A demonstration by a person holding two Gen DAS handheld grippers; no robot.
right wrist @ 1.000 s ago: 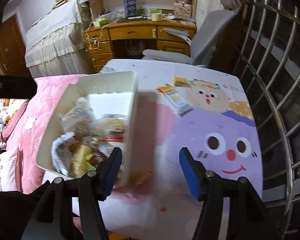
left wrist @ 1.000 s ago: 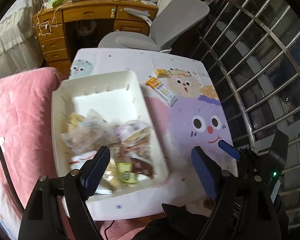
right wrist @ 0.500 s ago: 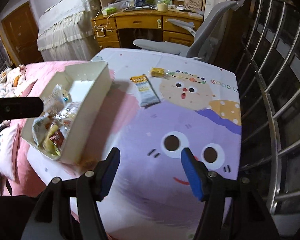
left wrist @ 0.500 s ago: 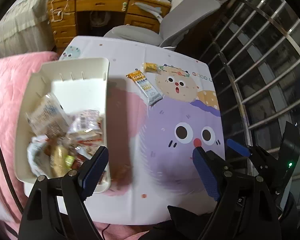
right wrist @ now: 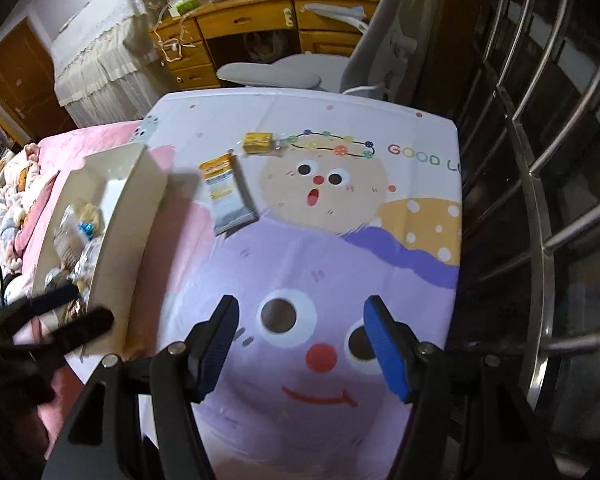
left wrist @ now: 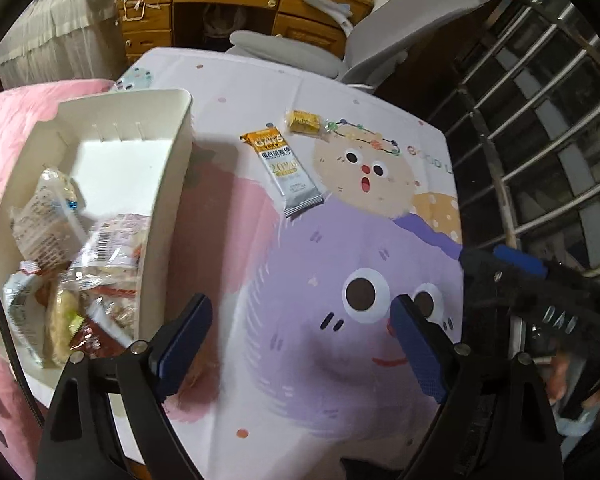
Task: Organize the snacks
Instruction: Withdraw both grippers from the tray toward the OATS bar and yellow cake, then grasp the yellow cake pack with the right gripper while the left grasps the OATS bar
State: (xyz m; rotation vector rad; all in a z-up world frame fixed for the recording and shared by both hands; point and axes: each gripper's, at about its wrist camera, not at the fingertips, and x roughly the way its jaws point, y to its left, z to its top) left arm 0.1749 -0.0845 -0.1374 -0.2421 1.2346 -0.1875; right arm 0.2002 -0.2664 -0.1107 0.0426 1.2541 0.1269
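A white bin (left wrist: 168, 184) (right wrist: 128, 216) with several wrapped snacks (left wrist: 96, 256) in its near half stands at the table's left side. On the cartoon tablecloth lie an orange-and-silver snack bar (left wrist: 286, 172) (right wrist: 228, 196) and, just beyond it, a small yellow packet (left wrist: 304, 122) (right wrist: 258, 142). My left gripper (left wrist: 300, 336) hangs over the cloth right of the bin, jaws opening, nothing between them. My right gripper (right wrist: 300, 344) is open above the purple face, empty. Both loose snacks lie well ahead of the fingertips.
A pink quilt (left wrist: 16, 116) borders the table on the left. A grey office chair (right wrist: 284, 72) and a wooden desk (right wrist: 240, 24) stand behind the table. Metal railing bars (right wrist: 540, 184) run along the right edge.
Both grippers have swung right, off the bin and out over the purple face on the cloth. The bar and the yellow packet now look nearer. The left jaws have spread a little.
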